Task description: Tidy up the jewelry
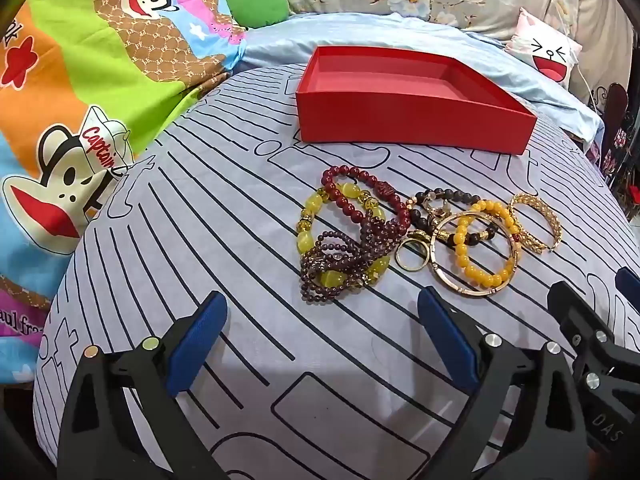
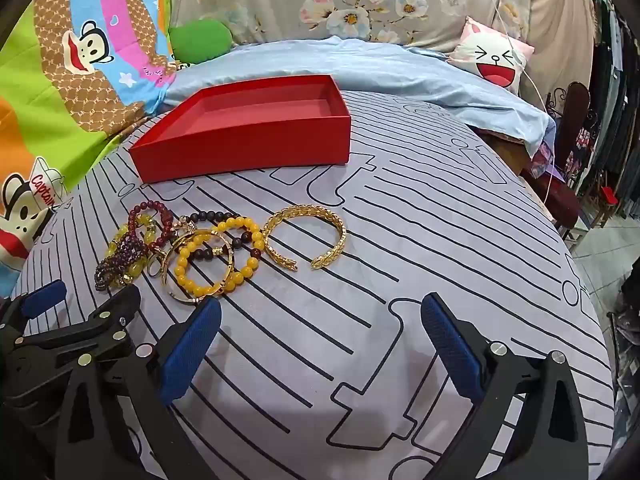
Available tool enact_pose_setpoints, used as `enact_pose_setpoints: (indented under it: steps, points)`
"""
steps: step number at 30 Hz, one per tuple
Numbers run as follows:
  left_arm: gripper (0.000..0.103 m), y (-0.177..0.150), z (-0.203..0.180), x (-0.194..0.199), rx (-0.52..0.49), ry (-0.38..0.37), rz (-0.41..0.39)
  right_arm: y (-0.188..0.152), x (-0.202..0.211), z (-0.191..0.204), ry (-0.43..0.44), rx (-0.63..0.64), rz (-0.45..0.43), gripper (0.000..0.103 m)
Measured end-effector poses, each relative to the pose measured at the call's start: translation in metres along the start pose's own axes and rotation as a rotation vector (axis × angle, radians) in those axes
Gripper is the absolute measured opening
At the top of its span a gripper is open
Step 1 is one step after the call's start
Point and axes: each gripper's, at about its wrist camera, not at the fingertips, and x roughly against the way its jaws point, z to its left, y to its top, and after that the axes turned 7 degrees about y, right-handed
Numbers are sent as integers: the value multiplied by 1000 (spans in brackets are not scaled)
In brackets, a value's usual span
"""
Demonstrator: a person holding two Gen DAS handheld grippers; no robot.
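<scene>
A: Looking through the left wrist view, the left gripper (image 1: 320,344) sits at the bottom of the frame with its blue fingers spread wide, gripping nothing.

B: And the jewelry?

A: A heap in the centre of the frame: a dark red bead bracelet (image 1: 362,196), a yellow bead bracelet (image 1: 486,244), a gold bangle (image 1: 472,254) and a gold ring (image 1: 412,256), all lying on the striped sheet (image 1: 240,216). The gold cuff (image 1: 536,222) lies at the heap's right edge.

B: The red box (image 1: 412,100)?

A: Upper centre, open, above the heap and apart from it.

B: And the other claw?

A: In the right wrist view, the right gripper (image 2: 320,344) is low in the frame, also spread and empty, with the cuff above it.
</scene>
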Motion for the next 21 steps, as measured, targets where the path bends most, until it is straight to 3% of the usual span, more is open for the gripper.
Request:
enact_pose_setpoints:
  steps: [21]
  points:
    - [91, -1, 3, 0, -11, 17, -6, 0, 2, -1, -10, 6, -1, 97]
